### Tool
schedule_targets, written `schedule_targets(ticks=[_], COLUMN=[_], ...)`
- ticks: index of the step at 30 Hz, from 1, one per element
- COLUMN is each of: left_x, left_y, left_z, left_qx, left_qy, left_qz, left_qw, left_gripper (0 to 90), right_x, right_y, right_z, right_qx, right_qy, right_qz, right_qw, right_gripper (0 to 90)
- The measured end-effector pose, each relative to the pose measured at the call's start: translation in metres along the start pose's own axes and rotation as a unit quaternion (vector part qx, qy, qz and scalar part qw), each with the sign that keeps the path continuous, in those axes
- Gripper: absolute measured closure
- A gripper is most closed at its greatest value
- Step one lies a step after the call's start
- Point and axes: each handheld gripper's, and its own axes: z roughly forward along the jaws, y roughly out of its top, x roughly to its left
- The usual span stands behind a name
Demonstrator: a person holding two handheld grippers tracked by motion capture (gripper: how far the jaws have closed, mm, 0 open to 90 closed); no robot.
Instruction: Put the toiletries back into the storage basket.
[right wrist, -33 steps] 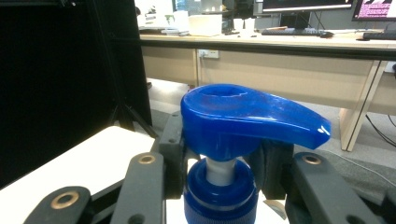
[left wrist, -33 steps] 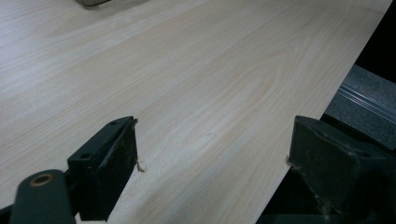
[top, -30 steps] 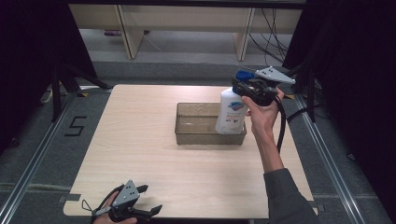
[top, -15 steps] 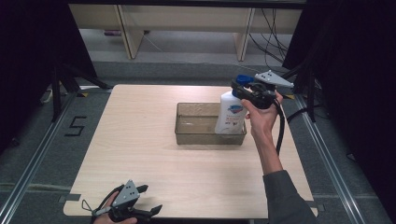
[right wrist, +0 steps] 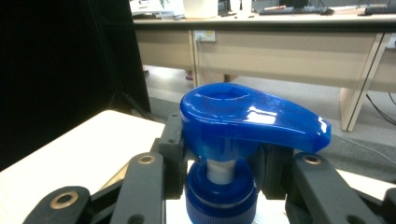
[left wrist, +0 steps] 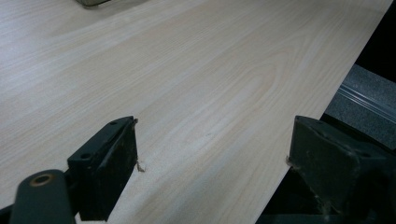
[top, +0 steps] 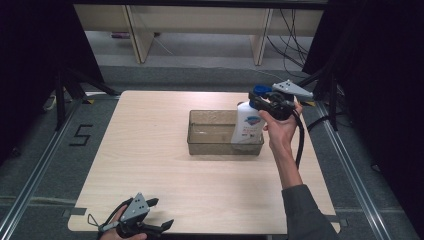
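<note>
Your right gripper (top: 258, 102) clamps the soap pump bottle's (top: 247, 125) neck over the clear bin (top: 210, 145); your left gripper (top: 156, 214) rests near, fingers apart.

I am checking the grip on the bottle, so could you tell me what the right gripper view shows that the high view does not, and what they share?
The right gripper view shows the jaws closed around the neck under the blue pump head.

The high view shows the white bottle standing in the clear tray on the table, and the left gripper open at the near edge.

Both show the right gripper and the pump.
</note>
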Motion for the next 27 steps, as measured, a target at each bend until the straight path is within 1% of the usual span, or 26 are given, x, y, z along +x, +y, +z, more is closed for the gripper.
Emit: schedule_targets(ticks=[2, 3, 4, 5, 6, 7, 8, 10, 12, 13, 16, 18, 19, 21, 22, 23, 24, 25, 26, 27], left_x=[0.000, 0.000, 0.000, 0.000, 0.000, 0.000, 0.000, 0.000, 0.001, 0.000, 0.000, 0.000, 0.001, 0.000, 0.000, 0.000, 0.001, 0.001, 0.001, 0.001], left_y=[0.000, 0.000, 0.000, 0.000, 0.000, 0.000, 0.000, 0.000, 0.000, 0.000, -0.001, -0.001, -0.001, -0.001, -0.001, -0.001, -0.001, -0.001, 0.000, 0.000], left_z=[0.000, 0.000, 0.000, 0.000, 0.000, 0.000, 0.000, 0.000, -0.001, 0.000, 0.000, 0.001, 0.001, 0.001, 0.001, 0.001, 0.000, 0.000, 0.000, 0.000], left_qx=[0.000, 0.000, 0.000, 0.001, -0.001, -0.001, -0.001, 0.001, 0.004, 0.001, -0.003, -0.003, 0.000, -0.002, -0.002, -0.002, 0.003, 0.003, 0.006, 0.006], left_qy=[0.000, 0.000, 0.000, 0.001, -0.001, 0.000, 0.000, -0.002, 0.000, 0.000, 0.001, 0.000, 0.002, 0.001, 0.001, 0.001, 0.003, 0.004, 0.005, 0.005], left_qz=[0.000, 0.000, 0.000, 0.001, 0.003, 0.004, 0.004, 0.007, 0.012, 0.008, 0.003, 0.002, 0.007, 0.004, 0.004, 0.004, 0.011, 0.011, 0.006, 0.005], left_qw=[1.0000, 1.0000, 1.0000, 1.0000, 1.0000, 1.0000, 1.0000, 1.0000, 0.9999, 1.0000, 1.0000, 1.0000, 1.0000, 1.0000, 1.0000, 1.0000, 0.9999, 0.9999, 0.9999, 1.0000], left_gripper=[14.9, 14.9, 14.9, 14.9, 14.9, 14.9, 14.9, 14.9, 14.9, 14.9, 14.9, 14.9, 14.9, 14.9, 14.9, 14.9, 14.9, 14.9, 14.9, 14.9], right_x=[0.000, 0.001, 0.002, 0.002, 0.004, 0.003, 0.005, 0.005, 0.005, 0.005, 0.007, 0.008, 0.006, 0.007, 0.009, 0.009, 0.009, 0.009, 0.009, 0.007], right_y=[-0.002, -0.002, -0.002, -0.002, -0.002, -0.002, -0.003, -0.003, -0.005, -0.006, -0.008, -0.010, -0.011, -0.011, -0.011, -0.011, -0.011, -0.011, -0.012, -0.013], right_z=[0.001, 0.000, 0.001, 0.001, 0.001, 0.001, 0.001, 0.001, 0.001, 0.001, 0.000, -0.001, -0.001, -0.002, -0.002, -0.001, -0.001, -0.001, -0.001, 0.000], right_qx=[-0.006, -0.001, -0.002, -0.003, 0.002, -0.001, 0.000, -0.004, -0.008, -0.009, -0.016, -0.021, -0.025, -0.024, -0.022, -0.022, -0.024, -0.021, -0.019, -0.027], right_qy=[0.004, -0.002, 0.001, 0.000, -0.001, 0.000, 0.000, 0.002, 0.000, 0.002, 0.003, 0.003, 0.006, 0.003, 0.007, 0.006, 0.003, -0.001, -0.003, 0.000], right_qz=[0.004, -0.003, -0.001, -0.009, -0.001, -0.009, -0.001, -0.007, 0.002, -0.003, -0.002, 0.008, 0.003, -0.003, 0.007, 0.007, 0.002, 0.009, 0.020, 0.017], right_qw=[1.0000, 1.0000, 1.0000, 1.0000, 1.0000, 1.0000, 1.0000, 1.0000, 1.0000, 0.9999, 0.9999, 0.9997, 0.9997, 0.9997, 0.9997, 0.9997, 0.9997, 0.9997, 0.9996, 0.9995], right_gripper=[61.4, 61.4, 61.4, 61.4, 61.4, 61.4, 61.4, 61.3, 61.3, 61.3, 61.2, 61.2, 61.1, 61.0, 60.9, 60.8, 57.5, 53.6, 53.6, 53.7])
